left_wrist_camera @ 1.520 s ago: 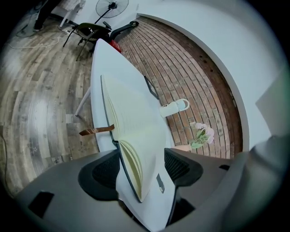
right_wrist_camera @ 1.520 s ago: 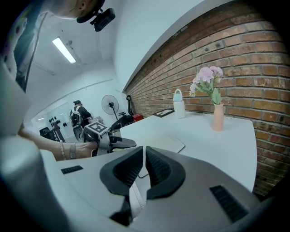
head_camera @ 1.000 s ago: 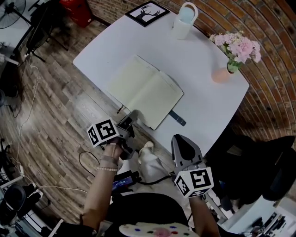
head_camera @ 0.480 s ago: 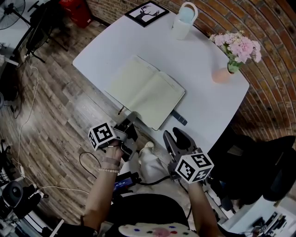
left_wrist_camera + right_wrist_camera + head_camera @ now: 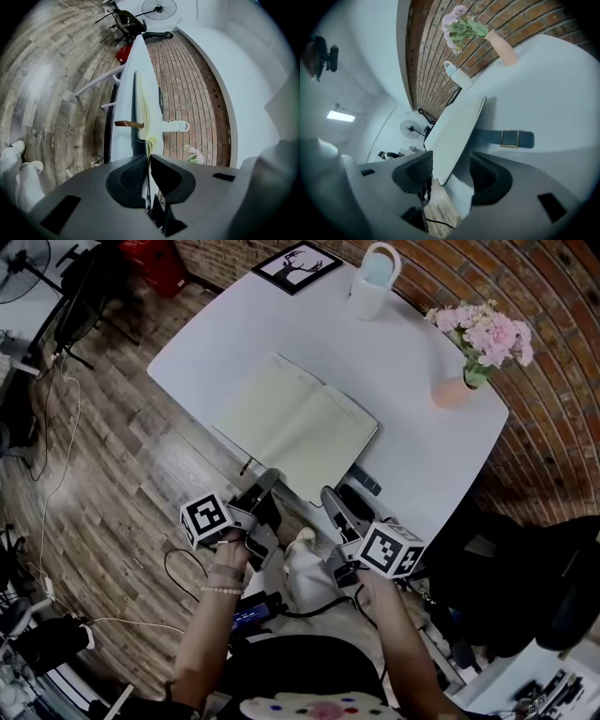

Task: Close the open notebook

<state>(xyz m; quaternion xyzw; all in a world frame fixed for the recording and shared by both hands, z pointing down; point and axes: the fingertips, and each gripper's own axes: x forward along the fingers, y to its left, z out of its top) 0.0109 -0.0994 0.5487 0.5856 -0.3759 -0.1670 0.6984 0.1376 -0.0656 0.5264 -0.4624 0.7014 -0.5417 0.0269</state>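
**Taking hold of the near edge**

The left gripper [image 5: 149, 157] is closing, pinched on the near edge of the notebook [image 5: 300, 427]. The right gripper [image 5: 450, 171] is opening, a corner loose between its jaws. The notebook lies open ahead; one half probably needs folding over next.

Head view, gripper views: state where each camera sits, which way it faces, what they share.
Head view: on the person's head, facing down on table, notebook; forearms, left gripper, right gripper show.
Left gripper view: on that gripper, facing along the table; closing jaws pinch the notebook's edge.
Right gripper view: on that gripper, facing the brick wall; opening jaws straddle the notebook, untouched.
Shared: notebook, mug, flowers.
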